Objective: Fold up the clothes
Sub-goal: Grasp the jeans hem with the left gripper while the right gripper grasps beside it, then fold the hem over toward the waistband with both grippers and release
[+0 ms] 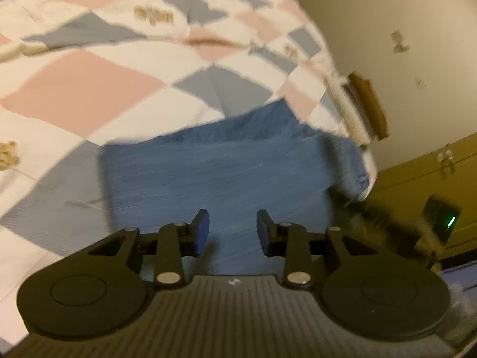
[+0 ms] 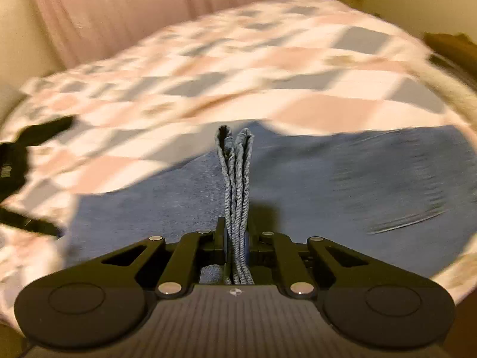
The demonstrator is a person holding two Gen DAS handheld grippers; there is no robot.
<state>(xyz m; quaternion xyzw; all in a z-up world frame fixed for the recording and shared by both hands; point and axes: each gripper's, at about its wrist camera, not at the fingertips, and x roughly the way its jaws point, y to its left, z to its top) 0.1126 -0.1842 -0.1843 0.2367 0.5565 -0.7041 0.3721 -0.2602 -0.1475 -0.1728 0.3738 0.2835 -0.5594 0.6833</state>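
Observation:
A blue garment (image 1: 214, 173) lies folded flat on a bed with a pink, grey and white checked quilt (image 1: 89, 89). My left gripper (image 1: 233, 228) hovers open just above the garment's near part, nothing between its blue-padded fingers. In the right wrist view the same blue garment (image 2: 342, 185) spreads over the quilt (image 2: 238, 68). My right gripper (image 2: 237, 238) is shut on a bunched, doubled edge of the blue cloth (image 2: 235, 179), which stands up between the fingers and runs forward. Both views are motion-blurred.
The bed's edge and a brown wooden frame piece (image 1: 369, 104) lie to the right, with a beige wall and a yellow-brown cabinet (image 1: 417, 179) beyond. A pink curtain (image 2: 149, 9) hangs behind the bed. A black gripper part (image 2: 21, 161) shows at the left edge.

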